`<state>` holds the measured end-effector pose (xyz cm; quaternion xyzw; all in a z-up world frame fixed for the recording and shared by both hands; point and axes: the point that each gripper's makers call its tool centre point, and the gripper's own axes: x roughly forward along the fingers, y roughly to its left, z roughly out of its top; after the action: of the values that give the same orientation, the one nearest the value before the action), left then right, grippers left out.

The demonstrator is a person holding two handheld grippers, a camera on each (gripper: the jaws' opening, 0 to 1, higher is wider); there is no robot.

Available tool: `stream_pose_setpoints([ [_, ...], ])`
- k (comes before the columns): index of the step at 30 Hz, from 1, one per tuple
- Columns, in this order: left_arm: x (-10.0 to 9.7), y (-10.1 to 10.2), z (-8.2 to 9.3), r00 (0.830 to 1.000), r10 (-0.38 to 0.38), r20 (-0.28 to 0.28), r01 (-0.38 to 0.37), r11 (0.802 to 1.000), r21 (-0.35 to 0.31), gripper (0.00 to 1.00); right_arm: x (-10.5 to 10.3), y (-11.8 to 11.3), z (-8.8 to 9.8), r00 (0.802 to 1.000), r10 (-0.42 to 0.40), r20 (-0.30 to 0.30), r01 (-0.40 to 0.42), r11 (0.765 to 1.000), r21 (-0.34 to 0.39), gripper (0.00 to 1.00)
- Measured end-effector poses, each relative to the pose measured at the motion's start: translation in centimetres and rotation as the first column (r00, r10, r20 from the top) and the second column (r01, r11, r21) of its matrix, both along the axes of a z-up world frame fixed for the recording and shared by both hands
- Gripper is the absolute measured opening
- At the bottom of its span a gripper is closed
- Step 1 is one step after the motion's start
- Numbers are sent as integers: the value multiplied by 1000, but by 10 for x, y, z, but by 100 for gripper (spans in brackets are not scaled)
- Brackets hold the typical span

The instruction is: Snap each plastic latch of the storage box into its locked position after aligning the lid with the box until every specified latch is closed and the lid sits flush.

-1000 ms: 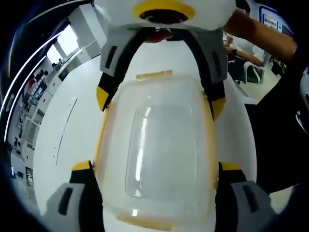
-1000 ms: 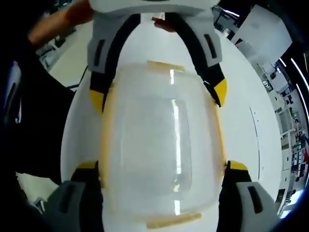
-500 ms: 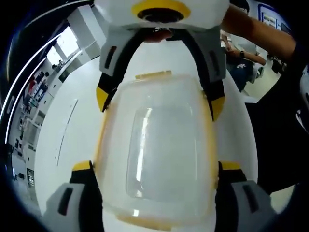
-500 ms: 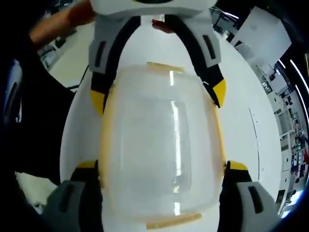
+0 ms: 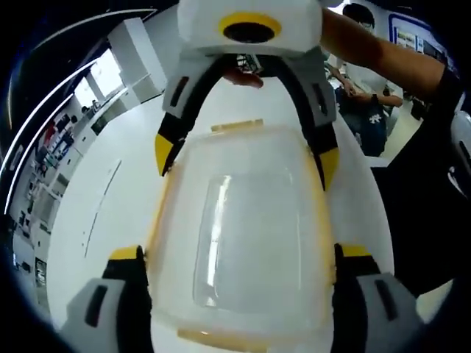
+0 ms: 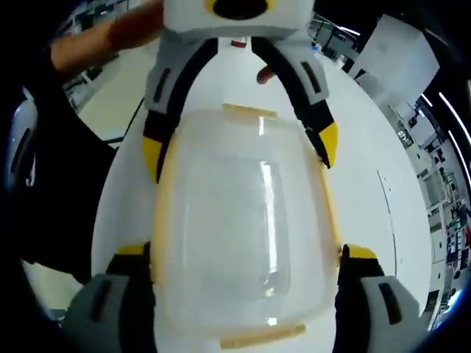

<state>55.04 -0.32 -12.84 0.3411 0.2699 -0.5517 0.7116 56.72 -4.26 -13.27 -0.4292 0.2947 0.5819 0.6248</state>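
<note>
Between both grippers' fingers (image 5: 131, 259), storage box (image 5: 243, 235).

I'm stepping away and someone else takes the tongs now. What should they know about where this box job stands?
Left tongs: open, one jaw on each long side of the storage box.
Right tongs: open, straddling the box from the opposite end.
The box sits on the white table, clear lid on top and looking aligned.
Yellow latches run along the edges; whether any are snapped shut cannot be told.
Left: check and press down every latch, confirm the lid is flush.
</note>
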Motion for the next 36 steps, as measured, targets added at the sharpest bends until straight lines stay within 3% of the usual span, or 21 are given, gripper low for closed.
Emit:
stream_pose_setpoints([
  [4, -6, 0, 6, 1000, -7, -5, 6, 1000, -14, 100, 1, -2, 5, 1000, 14, 6, -14, 999, -29, 100],
  [6, -11, -3, 15, 998, 6, -69, -9, 999, -52, 97, 2, 0, 22, 999, 30, -35, -29, 999, 18, 100],
  [7, -11, -3, 20, 998, 7, -69, -11, 998, -62, 94, -1, 1, 29, 999, 18, -47, -16, 999, 43, 100],
  [9, -7, 1, 30, 998, 14, -58, -18, 998, -67, 90, 3, -1, 46, 1000, 14, -17, -13, 998, 61, 100],
  [11, 5, 4, 42, 1000, 18, 15, -17, 997, -72, 83, 7, -4, 61, 999, 7, 41, -10, 997, 79, 93],
  [12, 3, 1, 45, 1000, 19, -5, -19, 995, -98, 78, 5, -4, 67, 999, 11, 44, -15, 995, 100, 84],
  [14, 7, -3, 58, 999, 38, 5, -37, 988, -153, 69, 1, 0, 76, 1000, -4, 20, 0, 987, 159, 81],
  [17, 5, -8, 77, 998, 48, -34, -55, 963, -265, 79, 7, 3, 92, 996, -38, 82, 16, 968, 252, 92],
  [19, 10, -6, 87, 998, 66, -9, -66, 950, -305, 84, 9, 2, 97, 994, -55, 95, 26, 959, 281, 96],
  [20, 18, -1, 102, 992, 118, 52, -91, 928, -361, 85, 15, 1, 107, 985, -99, 139, 46, 938, 343, 98],
  [21, 19, 1, 109, 989, 134, 64, -98, 915, -391, 86, 16, 1, 109, 984, -105, 146, 47, 934, 354, 100],
  [25, 33, 17, 129, 968, 234, 95, -159, 858, -489, 88, 26, -8, 130, 962, -210, 173, 95, 856, 508, 100],
  [26, 36, 20, 133, 963, 243, 114, -155, 850, -503, 90, 27, -9, 130, 961, -216, 171, 99, 851, 516, 100],
  [27, 40, 27, 138, 953, 280, 115, -177, 823, -540, 93, 30, -14, 136, 951, -252, 181, 111, 821, 561, 100],
  [28, 41, 29, 139, 951, 287, 114, -182, 817, -547, 96, 30, -15, 137, 949, -257, 183, 111, 815, 568, 100],
  [29, 42, 32, 142, 948, 297, 112, -182, 798, -575, 98, 31, -20, 139, 943, -281, 177, 124, 793, 597, 100],
  [30, 41, 34, 139, 947, 303, 104, -193, 798, -571, 99, 31, -21, 140, 943, -287, 169, 128, 780, 612, 100],
  [32, 46, 42, 138, 929, 352, 118, -221, 779, -587, 99, 30, -28, 138, 937, -314, 152, 149, 754, 640, 100],
  [33, 49, 46, 135, 919, 368, 141, -223, 782, -582, 99, 31, -31, 137, 932, -325, 162, 147, 746, 649, 100],
  [35, 54, 56, 128, 893, 393, 220, -224, 811, -540, 96, 27, -34, 132, 929, -338, 148, 161, 732, 662, 100],
  [36, 53, 57, 128, 884, 399, 245, -212, 808, -550, 100, 28, -35, 131, 922, -353, 156, 163, 722, 672, 100],
])
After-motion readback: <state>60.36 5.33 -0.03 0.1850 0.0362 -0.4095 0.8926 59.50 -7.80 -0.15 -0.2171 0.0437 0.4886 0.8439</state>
